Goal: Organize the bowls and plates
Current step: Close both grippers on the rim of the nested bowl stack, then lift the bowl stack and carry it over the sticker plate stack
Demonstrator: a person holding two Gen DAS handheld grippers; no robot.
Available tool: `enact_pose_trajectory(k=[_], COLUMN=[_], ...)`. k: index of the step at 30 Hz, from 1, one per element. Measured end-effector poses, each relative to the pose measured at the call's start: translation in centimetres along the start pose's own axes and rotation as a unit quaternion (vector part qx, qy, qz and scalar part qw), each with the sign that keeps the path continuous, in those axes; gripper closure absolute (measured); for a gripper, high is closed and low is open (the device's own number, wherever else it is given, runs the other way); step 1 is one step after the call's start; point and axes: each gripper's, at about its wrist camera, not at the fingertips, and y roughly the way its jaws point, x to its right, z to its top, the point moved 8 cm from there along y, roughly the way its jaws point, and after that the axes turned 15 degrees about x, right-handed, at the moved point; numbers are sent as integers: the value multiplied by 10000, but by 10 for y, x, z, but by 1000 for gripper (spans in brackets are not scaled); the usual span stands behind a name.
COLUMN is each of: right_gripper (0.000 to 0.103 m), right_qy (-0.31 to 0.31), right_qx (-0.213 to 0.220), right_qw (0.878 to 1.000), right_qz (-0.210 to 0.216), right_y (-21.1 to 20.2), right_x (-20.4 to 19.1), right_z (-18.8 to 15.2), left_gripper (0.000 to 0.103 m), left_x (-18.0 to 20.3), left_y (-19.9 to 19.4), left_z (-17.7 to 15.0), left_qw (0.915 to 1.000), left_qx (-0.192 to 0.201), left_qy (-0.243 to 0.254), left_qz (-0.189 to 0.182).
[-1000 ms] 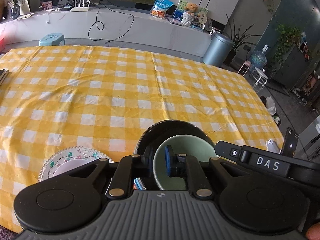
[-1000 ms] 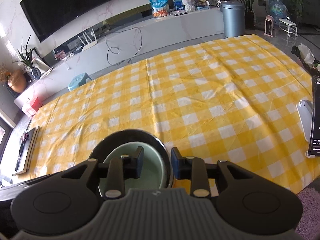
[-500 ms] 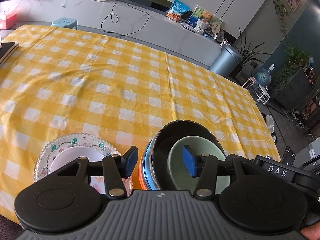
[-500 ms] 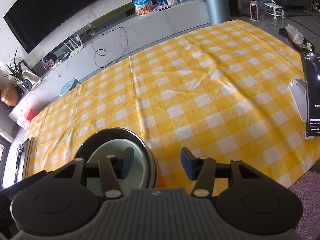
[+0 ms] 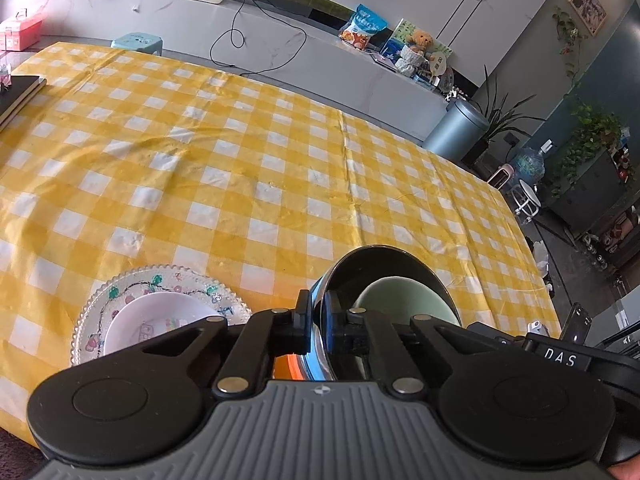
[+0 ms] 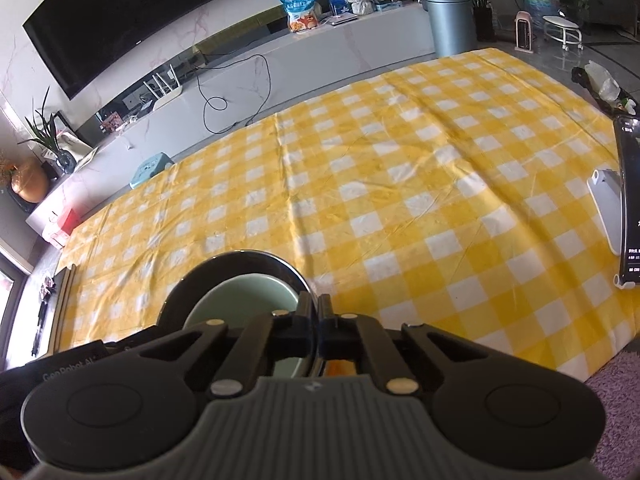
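Patterned plate (image 5: pixel 160 284) with white bowl (image 5: pixel 160 320) sits at seven o'clock. Left gripper (image 5: pixel 316 320) has just snapped closed on the dark bowl's (image 5: pixel 384 260) left rim; green bowl (image 5: pixel 404 300) nested inside. Right gripper (image 6: pixel 319 320) has just closed, pinching its right rim, six o'clock on the tablecloth (image 6: pixel 400 200).

dark steel bowl (image 5: pixel 384 264) sits near the table's front edge, blue-and-orange outside, a pale green bowl (image 5: pixel 400 294) nested inside it. just left, a small white bowl (image 5: pixel 156 314) rests on a floral, bead-rimmed plate (image 5: pixel 120 288).
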Motion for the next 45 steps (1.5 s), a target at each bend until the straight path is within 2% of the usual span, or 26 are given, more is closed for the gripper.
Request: enact_pose_trajectory(k=[5, 11, 19, 28, 38, 40, 43, 45], right_gripper=[103, 103, 103, 103, 103, 102, 101, 97], right_qy=[92, -33, -799, -1165, -1699, -1602, -828, -252], right_qx=[-117, -60, 82, 293, 168, 141, -37, -71], right_qw=[9999, 10000, 9966, 9927, 9851, 9869, 9966, 9995], right_qz=[-1, -37, -182, -120, -199, -144, 35, 148], right_y=[4, 3, 0, 14, 14, 16, 17, 15], right_x=[4, 1, -13, -17, -24, -22, -7, 3], right_z=[-3, -4, -8, 0, -3, -3, 3, 7], left_gripper=[96, 96, 97, 96, 96, 96, 96, 93], left_x=[0, 0, 0, 1, 4, 5, 2, -1], left_y=[0, 0, 0, 0, 1, 1, 2, 1], left_z=[0, 0, 0, -1, -2, -2, -1, 0], left_qw=[10000, 10000, 10000, 10000, 9998, 9998, 10000, 9998], left_qx=[-3, 1, 1, -52, -31, -42, -92, -97], left_qy=[-3, 4, 28, 29, 162, 150, 9, -177], left_qz=[-3, 10, 27, 33, 108, 96, 28, 14])
